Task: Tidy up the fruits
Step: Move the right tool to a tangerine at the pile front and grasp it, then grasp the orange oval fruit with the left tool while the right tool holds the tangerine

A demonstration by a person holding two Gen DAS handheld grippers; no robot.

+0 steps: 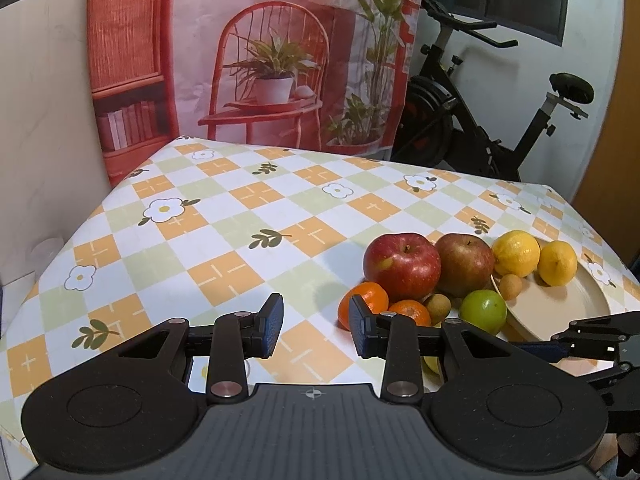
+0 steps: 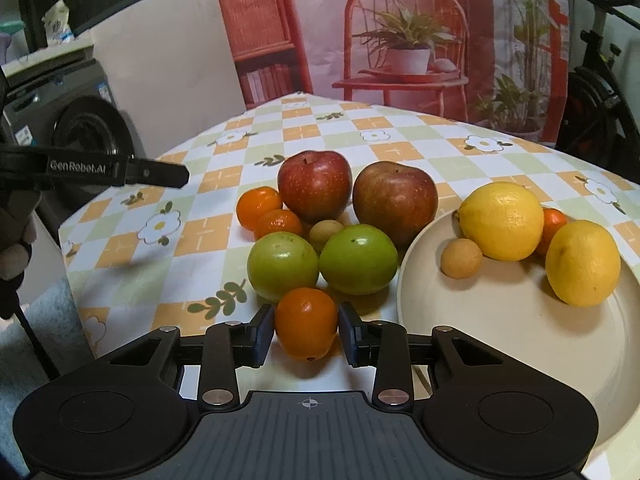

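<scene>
While the checked tablecloth with its flower print covers the whole table, a beige plate sits at its right side carrying 2 lemons, a small tan fruit and a mandarin half hidden behind them. Left of the plate, on the cloth, lie 2 red apples, then 2 green apples, 2 mandarins at the far left and a small tan fruit in the middle of the cluster. Nearest the camera, a single mandarin lies squarely between the pads of the right gripper, whose jaws pinch it on both flanks. Apart from the pile, the left gripper hovers over bare cloth, its jaws parted with nothing between them; the fruit lies to its right.
</scene>
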